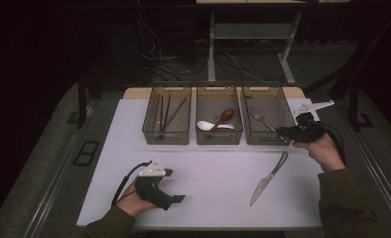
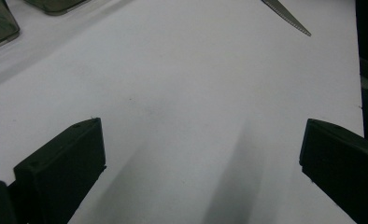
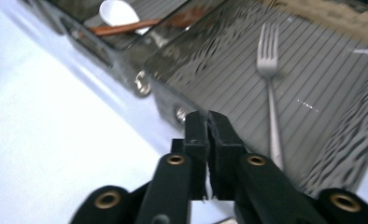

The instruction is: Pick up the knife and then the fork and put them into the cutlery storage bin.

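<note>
Fork (image 3: 270,100) tines show plainly in the right gripper view, inside the right-hand bin (image 1: 268,94); there the right tool (image 3: 208,122) is clenched, empty, at the bin's front wall. Knife (image 1: 269,177) lies on the bench (image 1: 208,173) before that bin. Left tool (image 2: 201,154) gapes, released. No legible writing.

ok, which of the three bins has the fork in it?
The rightmost bin, the one beside the right tool. A single metal fork lies in it; the middle bin holds two spoons and the left bin holds chopsticks.
</note>
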